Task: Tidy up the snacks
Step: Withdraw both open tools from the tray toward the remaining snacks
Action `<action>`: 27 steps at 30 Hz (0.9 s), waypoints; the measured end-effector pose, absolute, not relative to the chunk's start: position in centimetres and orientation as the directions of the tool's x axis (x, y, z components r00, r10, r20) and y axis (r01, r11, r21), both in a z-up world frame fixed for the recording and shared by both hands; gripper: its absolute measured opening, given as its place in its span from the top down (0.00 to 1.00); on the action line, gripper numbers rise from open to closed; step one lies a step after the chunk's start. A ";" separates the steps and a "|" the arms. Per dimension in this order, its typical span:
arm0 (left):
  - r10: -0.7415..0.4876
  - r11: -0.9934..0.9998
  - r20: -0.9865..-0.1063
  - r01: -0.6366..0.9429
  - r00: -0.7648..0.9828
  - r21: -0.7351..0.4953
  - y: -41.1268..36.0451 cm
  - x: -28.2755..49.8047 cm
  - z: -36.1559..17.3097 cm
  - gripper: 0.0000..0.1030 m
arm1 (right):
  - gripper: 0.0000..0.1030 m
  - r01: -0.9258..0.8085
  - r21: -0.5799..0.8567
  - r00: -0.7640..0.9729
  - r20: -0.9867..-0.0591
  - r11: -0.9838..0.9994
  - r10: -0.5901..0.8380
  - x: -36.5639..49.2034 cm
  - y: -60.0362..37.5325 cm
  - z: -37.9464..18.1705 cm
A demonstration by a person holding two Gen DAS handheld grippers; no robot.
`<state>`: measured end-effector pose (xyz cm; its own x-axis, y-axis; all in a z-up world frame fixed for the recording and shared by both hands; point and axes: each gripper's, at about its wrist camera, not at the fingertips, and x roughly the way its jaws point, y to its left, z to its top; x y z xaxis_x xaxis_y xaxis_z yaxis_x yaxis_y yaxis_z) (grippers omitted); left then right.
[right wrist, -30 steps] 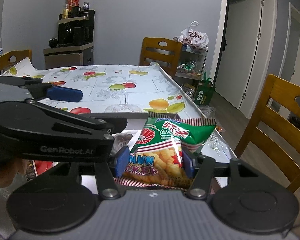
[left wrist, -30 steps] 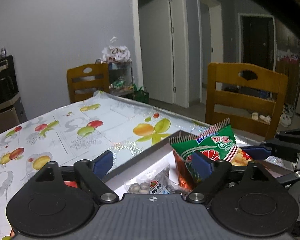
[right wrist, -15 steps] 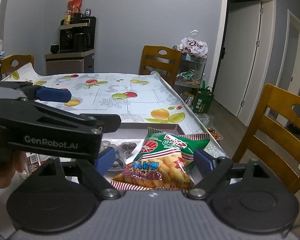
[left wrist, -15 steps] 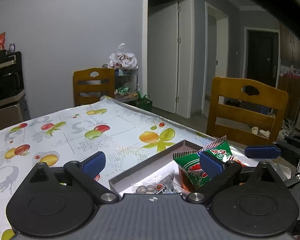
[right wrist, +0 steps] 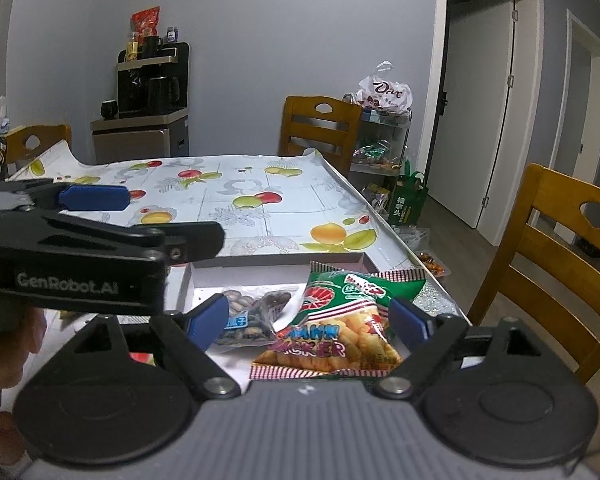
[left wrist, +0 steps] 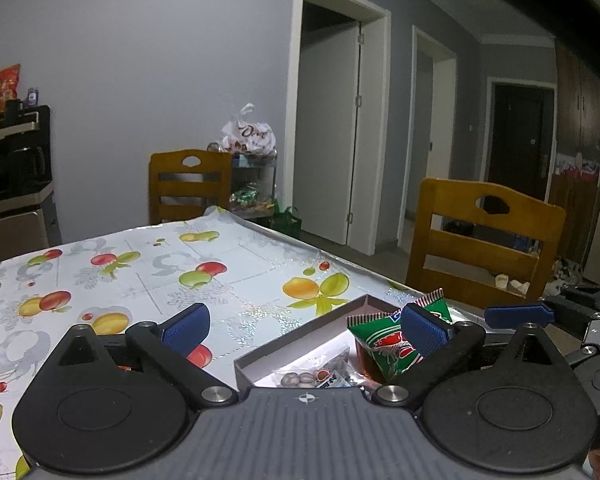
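Nearest in the right wrist view, the right gripper (right wrist: pixel 306 318) has its two blue pads wide apart, and neither pad presses on anything. Between and just ahead of them lies one green prawn cracker bag (right wrist: pixel 340 320), leaning on the right side of the box (right wrist: pixel 276 262). Just ahead of the left pad, one clear bag of nuts (right wrist: pixel 252 312) lies flat in the same box, partly under the cracker bag. That makes two snack bags in one open grey box with a white floor.

To the left of the right jaws, at about their height, the left gripper (right wrist: pixel 96 200) crosses the view side-on. In its own view the left gripper (left wrist: pixel 304 324) also stands spread to its widest, with nothing between the pads. The box corner sits ahead of the gap, the nuts inside it, and the cracker bag shows behind the right pad.

The box rests near the right-hand edge of the table (right wrist: pixel 228 200), which wears a fruit-print cloth. Beyond the jaws the cloth runs bare to the far end.

Three wooden chairs stand around: one to the right (right wrist: pixel 556 272), one at the far end (right wrist: pixel 320 128), one at the far left (right wrist: pixel 32 144). Farther back are a rack with a white bag (right wrist: pixel 384 92) and a black coffee machine (right wrist: pixel 152 80) on a cabinet.
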<state>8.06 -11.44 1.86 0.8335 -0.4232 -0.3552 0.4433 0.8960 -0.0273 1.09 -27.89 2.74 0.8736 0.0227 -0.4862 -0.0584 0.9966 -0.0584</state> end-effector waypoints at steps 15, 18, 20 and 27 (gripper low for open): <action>-0.416 0.908 -0.300 0.411 0.858 -0.084 -6.0 6.2 3.6 0.00 | 0.14 -0.052 0.006 0.880 -0.472 0.999 0.048 0.3 -25.0 5.0; -0.405 0.914 -0.289 0.396 0.867 -0.093 -4.5 5.9 4.0 0.00 | 0.14 -0.068 -0.001 0.880 -0.470 0.998 0.060 0.2 -24.0 5.3; -0.394 0.919 -0.285 0.381 0.874 -0.101 -3.5 5.6 4.3 0.00 | 0.14 -0.079 -0.006 0.880 -0.471 0.997 0.067 0.2 -23.3 5.4; -0.323 0.946 -0.302 0.317 0.897 -0.072 -0.2 5.2 5.0 0.00 | 0.14 -0.118 -0.017 0.878 -0.470 0.993 0.096 -0.2 -21.2 5.8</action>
<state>5.20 -0.18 4.98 0.8969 -0.3234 -0.3018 0.3167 0.9458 -0.0725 -0.18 -21.23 5.84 0.8776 0.0961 -0.4697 -0.1177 0.9929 -0.0168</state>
